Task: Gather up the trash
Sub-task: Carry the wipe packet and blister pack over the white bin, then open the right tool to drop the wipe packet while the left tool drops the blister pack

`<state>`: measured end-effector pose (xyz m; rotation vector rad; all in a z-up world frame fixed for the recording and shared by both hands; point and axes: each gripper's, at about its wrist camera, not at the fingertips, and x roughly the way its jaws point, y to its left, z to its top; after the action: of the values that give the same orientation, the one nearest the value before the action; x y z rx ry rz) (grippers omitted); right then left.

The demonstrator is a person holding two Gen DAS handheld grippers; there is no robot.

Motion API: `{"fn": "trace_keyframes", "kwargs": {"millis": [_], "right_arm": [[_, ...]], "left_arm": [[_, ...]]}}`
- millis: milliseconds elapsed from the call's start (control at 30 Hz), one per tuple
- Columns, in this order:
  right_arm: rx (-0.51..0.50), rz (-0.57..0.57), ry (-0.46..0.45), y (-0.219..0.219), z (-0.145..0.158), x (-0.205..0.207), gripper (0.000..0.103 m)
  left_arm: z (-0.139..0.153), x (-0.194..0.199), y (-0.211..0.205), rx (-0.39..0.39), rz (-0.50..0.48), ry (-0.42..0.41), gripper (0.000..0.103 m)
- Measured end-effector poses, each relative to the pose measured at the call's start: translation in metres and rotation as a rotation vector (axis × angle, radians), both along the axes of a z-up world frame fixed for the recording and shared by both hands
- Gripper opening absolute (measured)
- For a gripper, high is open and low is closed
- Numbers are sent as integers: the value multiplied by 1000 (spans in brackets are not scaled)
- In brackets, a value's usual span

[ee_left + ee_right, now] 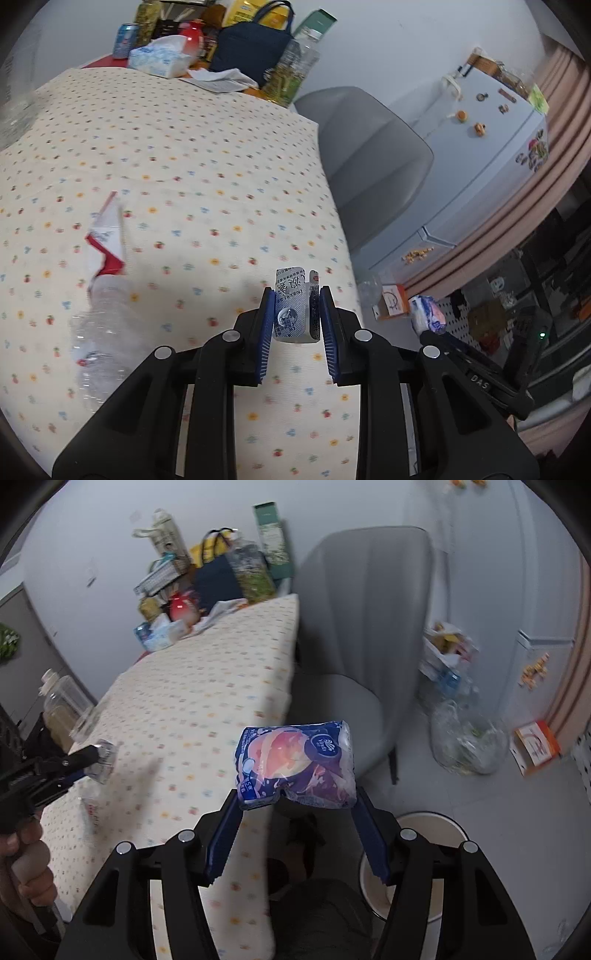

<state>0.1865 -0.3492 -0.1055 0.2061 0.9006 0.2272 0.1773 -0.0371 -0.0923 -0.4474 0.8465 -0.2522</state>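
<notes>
Right gripper (297, 805): fingers clenched on a blue-and-pink plastic wrapper pack (295, 762), held in the air past the tabletop's edge, above the floor. Just below and to the right of it, a white waste bin (448, 821) stands on the floor; little of its inside shows, contents cannot be told.

Left gripper (297, 314): fingers grasping a folded silver blister pack (293, 304), lifted clear over the dotted tabletop (203, 166) near its right edge. A person's hand (27, 864) grips that tool's handle, seen only from the right wrist.

On the tabletop, left of the left gripper: a crushed clear bottle (107, 332), blurred, with a red-and-white torn wrapper (107, 236) just beyond it.

Beside the tabletop: a grey chair (365, 635). Beyond it on the floor, a clear plastic bag (467, 738) with crumpled transparent waste inside, and an orange-and-white carton (535, 746) near it.

Far end of the tabletop: a tissue box (159, 59) with a tissue standing out of it, a drink can (123, 40), a dark tote bag (255, 44), a plastic bottle (291, 74).

Left wrist only: a white fridge (487, 147) with magnets. Right wrist only: the bin and a lidded jar (61, 705) at the tabletop's left edge, partly filled with something pale.
</notes>
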Motion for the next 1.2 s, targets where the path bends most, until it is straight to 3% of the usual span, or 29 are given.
{"fn": "trace_keyframes", "kwargs": {"millis": [133,200,233,267,367,633,1133,1200], "right_arm": [[-23,-71,43,-30,-24,-2,62],[-37,-102,70,-45,-42,-2,74],[-48,-119,87,-51,-50,-2,87],[-55,-145,108,-58,-58,-2,92],[-9,-222,161,-87,-79,-11,92],[3,-293,181,-123,-91,-36,92],[13,-403,152,-177,-79,-72,92],[9,-416,148,-181,-76,-76,92]], "left_arm": [[0,5,-24,14,-44,9,24],[-2,8,-34,20,-65,19,25],[-4,10,-40,21,-78,29,25],[-5,11,-46,24,-90,37,25],[-9,13,-64,46,-133,53,25],[-27,24,-116,78,-249,106,26],[-50,32,-251,73,-513,151,32],[-54,32,-265,82,-534,155,37]]}}
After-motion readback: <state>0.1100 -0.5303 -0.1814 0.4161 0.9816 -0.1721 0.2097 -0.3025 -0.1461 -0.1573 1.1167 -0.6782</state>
